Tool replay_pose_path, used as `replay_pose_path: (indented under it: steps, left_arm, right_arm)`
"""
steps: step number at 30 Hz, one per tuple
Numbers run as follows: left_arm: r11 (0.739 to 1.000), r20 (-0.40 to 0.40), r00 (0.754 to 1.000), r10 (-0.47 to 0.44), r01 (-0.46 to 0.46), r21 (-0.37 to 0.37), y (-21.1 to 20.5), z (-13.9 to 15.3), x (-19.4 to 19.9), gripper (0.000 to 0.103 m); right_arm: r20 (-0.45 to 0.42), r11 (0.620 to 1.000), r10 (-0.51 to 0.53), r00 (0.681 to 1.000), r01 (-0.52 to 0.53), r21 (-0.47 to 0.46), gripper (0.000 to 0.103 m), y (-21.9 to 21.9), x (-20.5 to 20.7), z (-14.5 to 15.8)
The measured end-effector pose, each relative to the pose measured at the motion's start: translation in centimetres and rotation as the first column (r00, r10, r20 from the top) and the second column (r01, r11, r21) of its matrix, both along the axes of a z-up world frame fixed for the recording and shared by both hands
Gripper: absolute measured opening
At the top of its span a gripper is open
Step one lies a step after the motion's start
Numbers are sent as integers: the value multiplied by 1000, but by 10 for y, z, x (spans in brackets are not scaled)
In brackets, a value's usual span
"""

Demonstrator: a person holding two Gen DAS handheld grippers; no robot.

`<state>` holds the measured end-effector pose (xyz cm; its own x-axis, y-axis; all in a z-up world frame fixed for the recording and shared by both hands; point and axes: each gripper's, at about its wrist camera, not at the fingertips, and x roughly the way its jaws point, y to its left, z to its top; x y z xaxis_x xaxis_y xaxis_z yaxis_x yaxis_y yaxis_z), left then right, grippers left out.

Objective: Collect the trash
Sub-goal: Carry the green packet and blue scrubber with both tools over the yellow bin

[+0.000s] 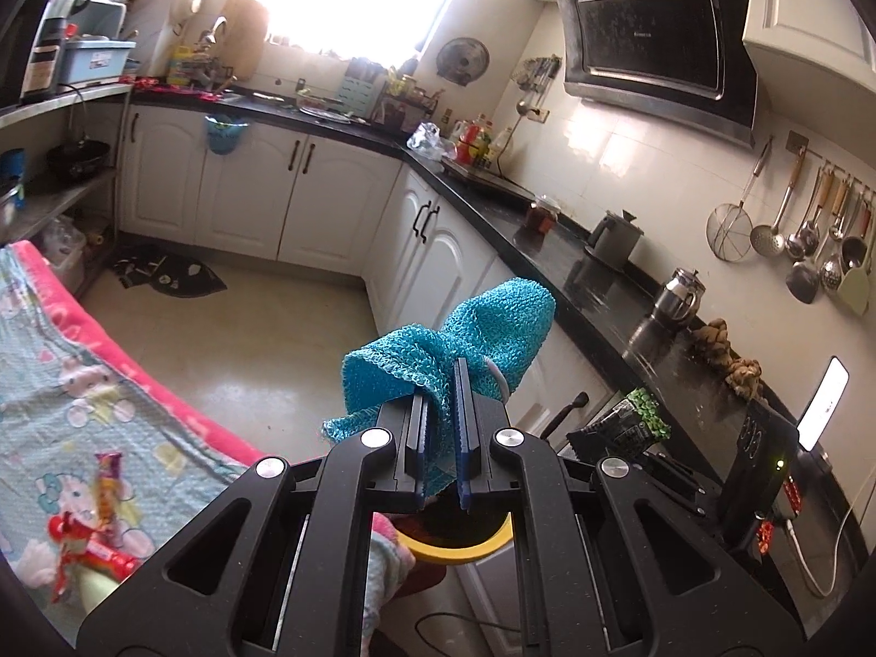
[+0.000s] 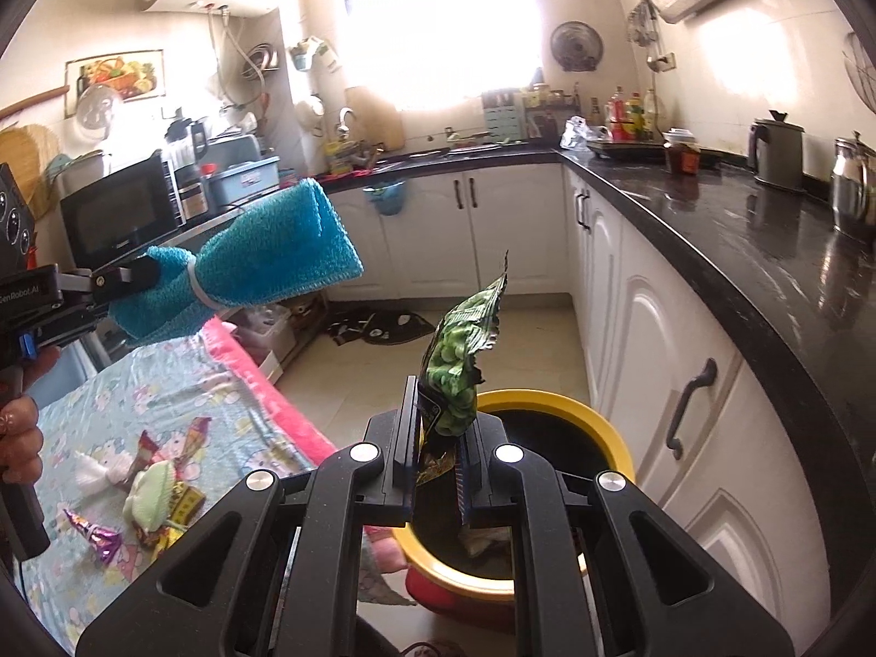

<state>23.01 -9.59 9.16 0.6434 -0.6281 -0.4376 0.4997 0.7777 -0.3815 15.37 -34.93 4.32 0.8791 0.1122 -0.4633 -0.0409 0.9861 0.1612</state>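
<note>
My left gripper (image 1: 441, 383) is shut on a blue knitted cloth (image 1: 493, 323) that sticks out past its fingertips. The right wrist view shows the same cloth (image 2: 274, 252) held by the left gripper (image 2: 137, 274) above the table's edge. My right gripper (image 2: 438, 416) is shut on a crumpled green snack bag (image 2: 465, 361), held upright just above a yellow-rimmed trash bin (image 2: 602, 421). The bin (image 1: 465, 550) shows below the left jaws, and the snack bag (image 1: 646, 416) lies to their right. Several candy wrappers (image 2: 104, 536) lie on the blanket-covered table (image 2: 246, 438).
A black countertop (image 2: 739, 252) with kettles runs along the right over white cabinets (image 2: 657, 339). More wrappers (image 1: 107, 484) lie on the pink-edged blanket (image 1: 82, 361) at left. A person's hand (image 2: 22, 427) grips the left handle. A dark mat (image 1: 175, 274) lies on the floor.
</note>
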Motion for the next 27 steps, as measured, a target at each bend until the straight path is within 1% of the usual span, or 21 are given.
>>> replay_pose_path:
  steps: [10,17,23,27]
  left_arm:
    - [999,-54,998,-33,34,33,-39,-21,26,4]
    - [995,-97,994,-54,62,81,-70,-40,48,4]
    - [989,-162,985,-64,84,119,-97,-67,71,4]
    - [989,-228,971,-71,98,111,-111,-87,89,4]
  right_arm:
    - [-26,997,-74,997,74,-8,11,-26,9,-17]
    - [-80,994,-111,991,112,6,11,-45,23,-40]
    - [-141,994,-108,984,108,-11,11,-48,41,-66]
    - [-171,996,-94,981,92,-22,11,-49,51,-82]
